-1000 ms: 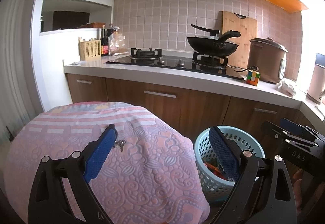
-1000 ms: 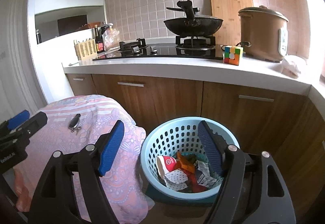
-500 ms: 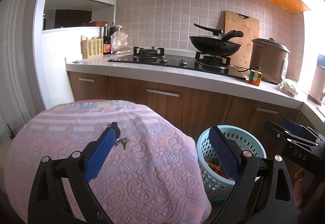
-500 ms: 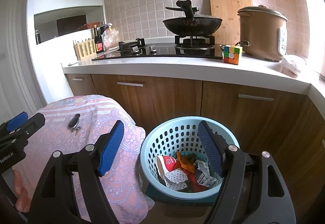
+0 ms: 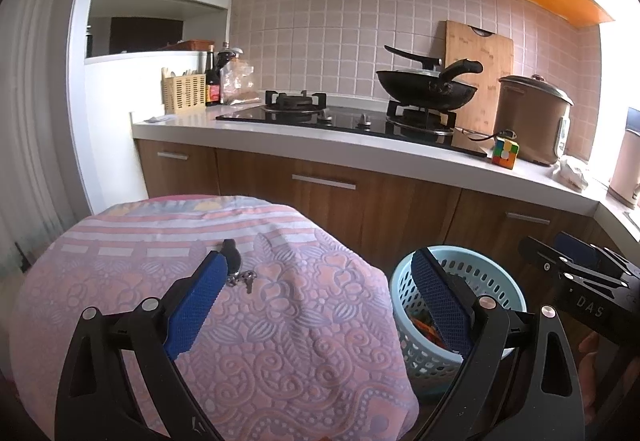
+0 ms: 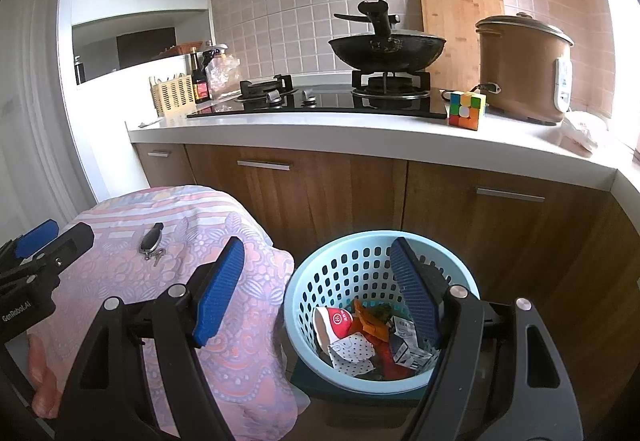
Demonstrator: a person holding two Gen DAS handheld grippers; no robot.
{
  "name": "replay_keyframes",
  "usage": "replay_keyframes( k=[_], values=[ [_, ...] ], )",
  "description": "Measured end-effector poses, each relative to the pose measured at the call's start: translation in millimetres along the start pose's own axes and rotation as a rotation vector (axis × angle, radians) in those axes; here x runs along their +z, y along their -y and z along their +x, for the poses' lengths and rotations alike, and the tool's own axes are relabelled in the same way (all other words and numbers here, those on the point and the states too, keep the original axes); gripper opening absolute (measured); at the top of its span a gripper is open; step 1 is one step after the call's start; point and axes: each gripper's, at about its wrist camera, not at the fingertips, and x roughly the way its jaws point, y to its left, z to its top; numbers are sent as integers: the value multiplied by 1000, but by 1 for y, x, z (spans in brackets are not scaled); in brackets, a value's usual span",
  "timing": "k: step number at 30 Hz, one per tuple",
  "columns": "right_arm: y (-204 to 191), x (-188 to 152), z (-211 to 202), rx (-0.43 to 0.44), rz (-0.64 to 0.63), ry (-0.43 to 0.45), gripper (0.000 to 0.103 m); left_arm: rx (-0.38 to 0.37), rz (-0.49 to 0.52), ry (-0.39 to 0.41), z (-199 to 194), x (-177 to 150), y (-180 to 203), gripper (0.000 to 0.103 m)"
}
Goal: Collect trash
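A light blue perforated basket (image 6: 308,281) stands on the floor in front of the cabinets. It holds trash (image 6: 360,341): a red and white paper cup (image 6: 334,321) and crumpled wrappers. My right gripper (image 6: 318,247) hovers above and in front of the basket, open, with nothing between its blue pads. My left gripper (image 5: 320,261) is open and bare over the pink patterned cloth (image 5: 280,341), its left pad near a black car key (image 5: 233,259). In the left wrist view the basket (image 5: 494,273) sits at the right, partly hidden by a finger.
The cloth-covered table (image 6: 240,321) stands next to the basket. Behind are wooden cabinets (image 6: 340,193) under a white counter (image 6: 360,125) with a stove, a wok (image 6: 388,49), a rice cooker (image 6: 524,69), a colour cube (image 6: 466,109) and a crumpled bag (image 6: 584,133).
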Motion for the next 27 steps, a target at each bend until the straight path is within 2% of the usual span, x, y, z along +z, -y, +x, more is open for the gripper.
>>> replay_keyframes(
  k=[27],
  values=[
    [-3,-1,5,9,-6,-12,71,10,-8,5,-1,0,-5,94]
  ],
)
